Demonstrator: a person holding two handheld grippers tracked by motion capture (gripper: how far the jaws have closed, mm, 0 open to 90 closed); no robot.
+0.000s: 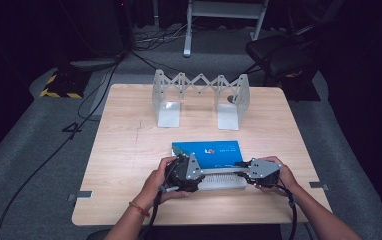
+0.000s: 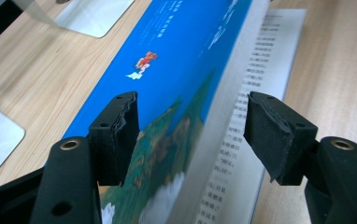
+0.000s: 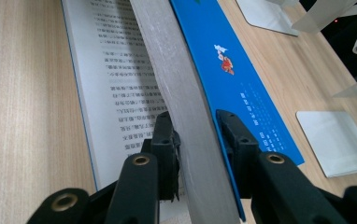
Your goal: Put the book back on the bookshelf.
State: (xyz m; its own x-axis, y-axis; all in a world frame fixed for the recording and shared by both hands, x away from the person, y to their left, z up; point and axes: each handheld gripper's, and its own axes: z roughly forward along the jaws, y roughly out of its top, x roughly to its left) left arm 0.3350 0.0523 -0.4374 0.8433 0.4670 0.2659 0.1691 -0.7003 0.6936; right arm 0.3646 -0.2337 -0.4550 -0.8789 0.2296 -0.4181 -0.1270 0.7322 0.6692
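**Book half open between two grippers**

We are starting at the left. The left gripper [image 2: 190,135] is standing with its jaws apart, and the pads are not pressing on anything. The lifted part of the book [image 2: 167,70], its blue cover and the block of pages under it, is passing between those jaws and running straight away from them, so its long axis is lying along the line from one gripper to the other. One printed page is lying flat on the table [image 2: 36,79] under the far jaw.

Moving right, the book [image 1: 208,151] is sitting just beyond both grippers in the high view, with the folding book rack [image 1: 200,95] well apart behind it.

At the right, the right gripper [image 3: 197,140] is clamping the raised page block and cover, a pad on each face. We are judging that this gripper is carrying the lifted half alone, so the next turn or closing of the book hinges on it.
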